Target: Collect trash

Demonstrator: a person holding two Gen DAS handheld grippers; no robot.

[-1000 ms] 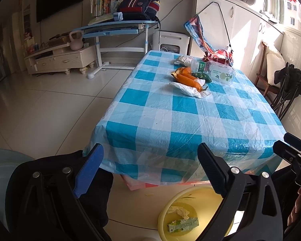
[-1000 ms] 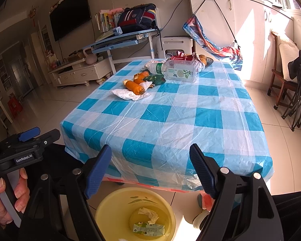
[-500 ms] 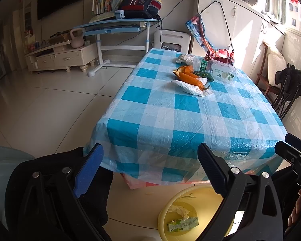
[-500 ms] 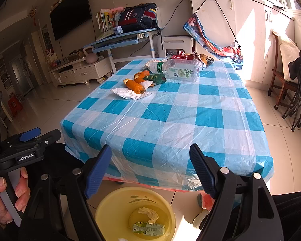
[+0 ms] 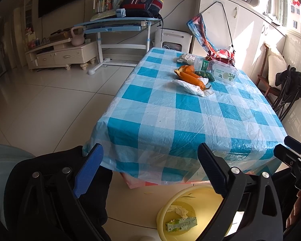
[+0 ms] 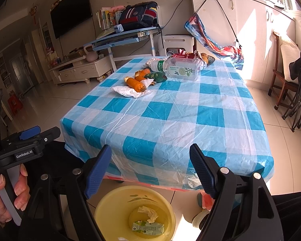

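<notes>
A yellow trash bin [image 6: 110, 204] stands on the floor below the table's near edge, holding a crumpled tissue [image 6: 148, 213] and a green drink carton [image 6: 147, 227]; it also shows in the left wrist view [image 5: 170, 200]. On the blue checked table [image 6: 170, 120] lie a white tissue [image 6: 130, 92], orange peels [image 6: 135, 84], a green wrapper [image 6: 157, 76] and a clear plastic bottle [image 6: 180, 69]. My right gripper [image 6: 150, 164] is open and empty above the bin. My left gripper [image 5: 148, 166] is open and empty at the table's near edge.
A bowl and red wrapper [image 6: 190, 56] sit at the table's far end. A folding chair [image 6: 295, 92] and wooden chair stand at the right. A blue desk [image 6: 122, 38] with a backpack and a TV cabinet [image 6: 78, 70] stand behind.
Both grippers have crept slightly forward and up toward the table. Both stay open and empty. Nothing on the table has moved.
</notes>
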